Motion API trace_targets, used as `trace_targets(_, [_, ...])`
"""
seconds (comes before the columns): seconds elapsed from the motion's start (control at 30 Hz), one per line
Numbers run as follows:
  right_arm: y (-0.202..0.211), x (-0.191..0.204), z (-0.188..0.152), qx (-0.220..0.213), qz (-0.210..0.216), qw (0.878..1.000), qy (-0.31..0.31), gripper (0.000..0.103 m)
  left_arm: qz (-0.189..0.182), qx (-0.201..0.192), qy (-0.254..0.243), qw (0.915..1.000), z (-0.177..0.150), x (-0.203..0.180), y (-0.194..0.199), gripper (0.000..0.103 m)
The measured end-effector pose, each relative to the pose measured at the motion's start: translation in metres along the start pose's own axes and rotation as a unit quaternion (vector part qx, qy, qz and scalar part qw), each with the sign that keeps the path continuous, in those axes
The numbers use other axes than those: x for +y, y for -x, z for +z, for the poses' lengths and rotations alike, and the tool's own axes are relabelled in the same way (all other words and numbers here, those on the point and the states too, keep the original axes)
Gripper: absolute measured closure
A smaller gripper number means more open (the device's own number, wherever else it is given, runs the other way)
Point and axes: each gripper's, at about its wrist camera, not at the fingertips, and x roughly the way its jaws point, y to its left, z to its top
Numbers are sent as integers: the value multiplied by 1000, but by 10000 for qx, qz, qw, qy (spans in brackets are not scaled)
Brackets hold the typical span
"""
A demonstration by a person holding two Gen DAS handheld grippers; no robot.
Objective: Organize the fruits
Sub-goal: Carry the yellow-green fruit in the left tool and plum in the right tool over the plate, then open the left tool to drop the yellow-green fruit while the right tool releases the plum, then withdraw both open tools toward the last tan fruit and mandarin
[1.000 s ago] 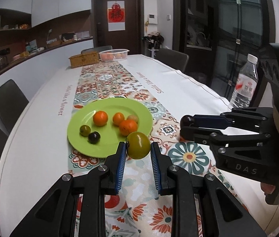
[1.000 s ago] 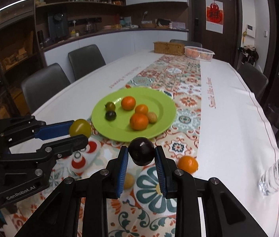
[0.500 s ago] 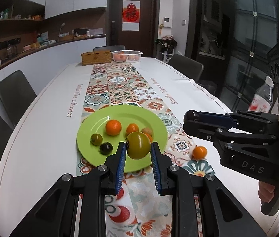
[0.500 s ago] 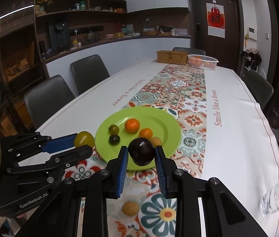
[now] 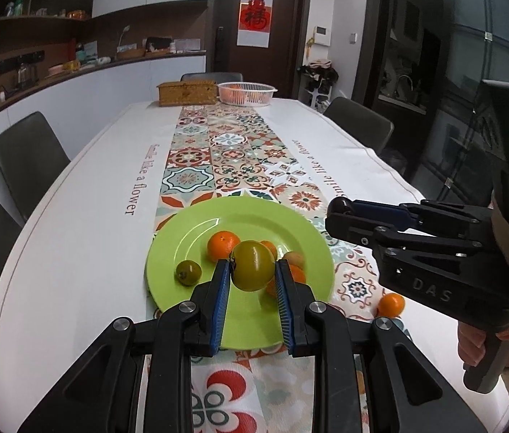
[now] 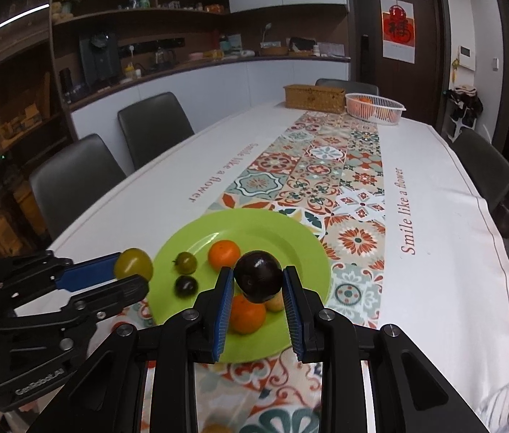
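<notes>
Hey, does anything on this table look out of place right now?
Yes. One small orange lies on the patterned runner to the right of the green plate, apart from the fruit gathered on it. Nothing looks spilled or damaged.

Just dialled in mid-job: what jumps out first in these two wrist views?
The bright green plate on the patterned table runner grabs the eye, with oranges and small dark fruits on it. Over its near edge, the left hand-held gripper is shut on a yellow-green fruit, and the right hand-held gripper on a dark purple fruit. One loose orange lies on the runner to the plate's right.
</notes>
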Motion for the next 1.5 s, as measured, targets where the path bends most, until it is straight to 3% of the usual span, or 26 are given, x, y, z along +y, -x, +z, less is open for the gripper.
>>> trace_targets(0.53, [-82, -21, 12, 817, -20, 9967, -25, 74, 36, 477, 269, 9985, 7, 14, -59, 78])
trace_targets(0.77, [-95, -26, 7, 924, 9, 9956, -121, 74, 159, 616, 219, 9977, 7, 17, -70, 77])
trace_targets(0.9, [-90, -27, 7, 830, 65, 9964, -188, 65, 223, 542, 168, 9981, 10, 15, -65, 73])
trace_targets(1.17, [-56, -23, 0, 607, 91, 9980, -124, 65, 490, 326, -27, 9983, 12, 1, -34, 68])
trace_targets(1.5, [-2, -20, -10, 301, 234, 9992, -151, 65, 545, 60, -9, 9985, 10, -18, 5, 68])
